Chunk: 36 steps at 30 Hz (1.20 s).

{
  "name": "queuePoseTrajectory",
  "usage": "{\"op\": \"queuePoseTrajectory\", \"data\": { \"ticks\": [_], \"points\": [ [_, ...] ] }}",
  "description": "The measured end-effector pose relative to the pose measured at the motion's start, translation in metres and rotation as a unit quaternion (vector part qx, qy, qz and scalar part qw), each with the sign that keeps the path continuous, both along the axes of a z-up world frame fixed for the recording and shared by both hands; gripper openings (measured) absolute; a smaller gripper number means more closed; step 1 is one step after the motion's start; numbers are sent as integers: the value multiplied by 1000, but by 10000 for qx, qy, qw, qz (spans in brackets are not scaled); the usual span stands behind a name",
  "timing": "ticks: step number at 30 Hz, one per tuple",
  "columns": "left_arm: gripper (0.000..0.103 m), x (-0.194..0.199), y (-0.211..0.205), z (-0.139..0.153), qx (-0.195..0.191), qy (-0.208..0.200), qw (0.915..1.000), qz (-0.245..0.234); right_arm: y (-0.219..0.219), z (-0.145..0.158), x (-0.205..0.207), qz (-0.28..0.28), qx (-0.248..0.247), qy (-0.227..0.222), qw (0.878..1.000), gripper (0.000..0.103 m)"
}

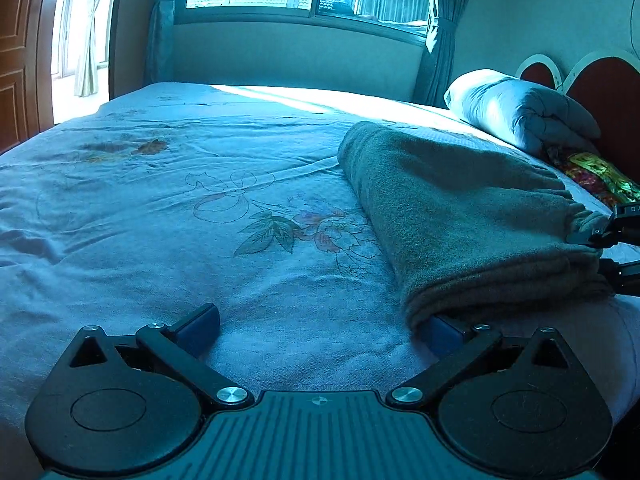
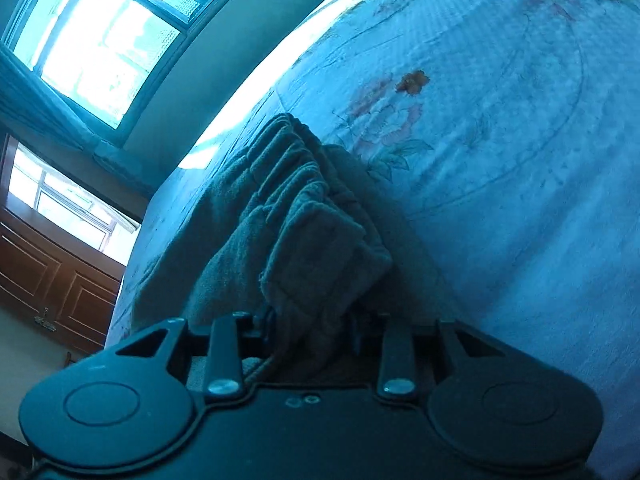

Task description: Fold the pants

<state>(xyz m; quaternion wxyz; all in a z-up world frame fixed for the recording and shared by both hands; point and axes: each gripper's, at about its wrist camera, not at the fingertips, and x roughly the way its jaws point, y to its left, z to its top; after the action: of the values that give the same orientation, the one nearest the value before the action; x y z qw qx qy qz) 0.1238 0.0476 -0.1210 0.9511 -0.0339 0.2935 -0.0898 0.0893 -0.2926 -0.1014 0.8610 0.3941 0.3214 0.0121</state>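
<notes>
Right wrist view shows the right gripper (image 2: 310, 332) clamped on a bunched corner of the grey pants (image 2: 288, 216), close to the gathered elastic waistband that runs up through the middle of the frame. Cloth fills the gap between the narrow jaws, so this end is held, probably to lift or carry it over for a fold. The pants lie on the pale floral bedsheet (image 2: 520, 160), which takes up the right side of this frame.

Left wrist view shows the left gripper (image 1: 316, 330) at the bottom of the frame, its jaws spread wide over bare sheet. Its right-hand blue pad (image 1: 442, 334) sits at, and partly under, the near corner of the pants (image 1: 460, 208); nothing is gripped between the pads. That placement reads as lining up on the other corner, so that both ends can rise together.

The pants, already doubled into a long band, run from lower centre-right up toward centre. The right gripper (image 1: 612, 240) is visible at the right edge, pinching the waistband end.
</notes>
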Motion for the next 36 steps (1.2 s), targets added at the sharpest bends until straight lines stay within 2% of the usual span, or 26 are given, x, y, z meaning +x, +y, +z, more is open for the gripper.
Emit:
{"op": "queuePoseTrajectory", "data": {
  "ticks": [2, 6, 12, 14, 17, 20, 24, 28, 30, 34, 36],
  "points": [
    [103, 0, 1, 0, 16, 36, 10000, 1, -1, 9, -5, 181, -25, -68, 9998, 31],
    [103, 0, 2, 1, -2, 59, 10000, 7, -7, 27, -25, 118, -172, -349, 9992, 50],
    [103, -6, 6, 6, -45, 114, 9999, 0, -23, 57, -54, -184, -464, -944, 9943, 57],
    [103, -10, 11, 12, -175, 100, 9998, -5, -27, 63, -55, -164, -568, -1021, 9930, 61],
    [103, -20, 25, 25, -563, -81, 9984, -11, -39, 62, -50, -111, -481, -1016, 9936, 69],
    [103, -12, 34, 36, -979, -199, 9949, -102, -44, 60, -41, 52, -548, -952, 9939, 70],
    [103, 30, 27, 38, -1693, 168, 9843, -472, -45, 46, -18, 293, -561, -679, 9957, 70],
    [103, 65, 11, 30, -1798, 518, 9811, -491, -50, 38, -8, 278, -360, -523, 9976, 65],
    [103, 70, 8, 28, -1822, 540, 9809, -417, -48, 50, -12, 265, -484, -839, 9949, 65],
    [103, 82, 2, 26, -1633, 504, 9850, -226, -33, 76, -5, 612, -474, -1543, 9850, 65],
    [103, 93, 2, 30, -1530, 484, 9870, -58, -23, 78, 9, 902, -252, -1574, 9831, 65]
  ]
}}
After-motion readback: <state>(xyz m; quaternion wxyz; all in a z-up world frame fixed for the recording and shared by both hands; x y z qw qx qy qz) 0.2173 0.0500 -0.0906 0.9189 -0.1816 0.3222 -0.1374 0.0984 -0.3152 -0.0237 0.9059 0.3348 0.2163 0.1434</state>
